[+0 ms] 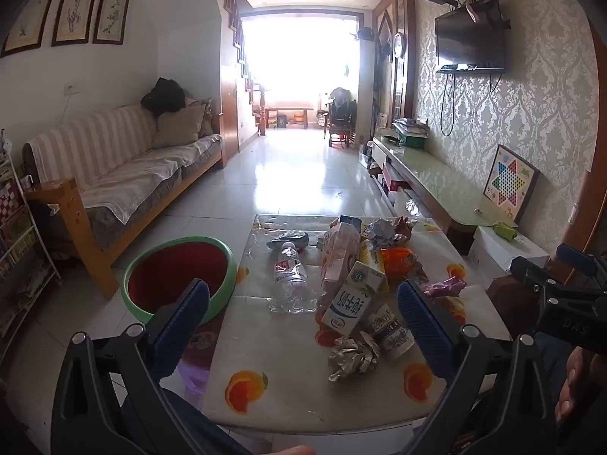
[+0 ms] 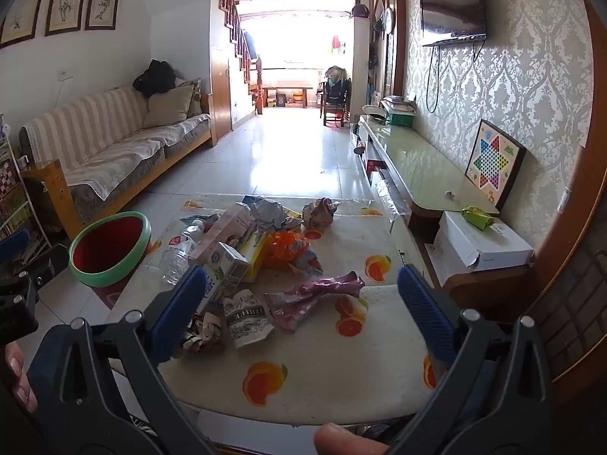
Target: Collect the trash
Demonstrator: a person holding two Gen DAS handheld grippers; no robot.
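Both grippers hover above the near edge of the low table (image 1: 288,390), pointed down toward it. Left gripper (image 1: 303,314): jaws spread fully apart, nothing between the pads. Right gripper (image 2: 301,297): same, wide and empty.

Trash lies heaped on the table's fruit-print cover, from centre to far edge. The bin (image 1: 178,276), green rim and red inside, stands on the floor just beside the table's left side.

Handling, judged per item:
- Crumpled foil ball (image 1: 353,356), nearest the left gripper. Very light, crushable, irregular. Pinch across the middle; it should deform and lock between the pads.
- Paper cup (image 2: 246,316), lying on its side just right of the foil ball. Light, thin wall, collapses easily. Take across the body, not the rim.
- Milk carton (image 1: 351,303), lying tilted against other items. Stiff flat faces, probably empty and light (cannot confirm). Grip across the narrow faces.
- Clear plastic bottle (image 1: 292,276), on its side at the left of the heap, cap toward the far side. Smooth, round, likely to roll or slip. Grip mid-body, across its axis.
- Purple foil wrapper (image 2: 315,295), right of the cup, nearest the right gripper. Limp, slick film. Pinch at the twisted, bunched waist.
- Orange bag (image 2: 284,250) and crumpled paper (image 2: 320,210), farther back. Soft, weightless; any bunched fold will do.

Likely risk: pulling one piece drags its neighbours.
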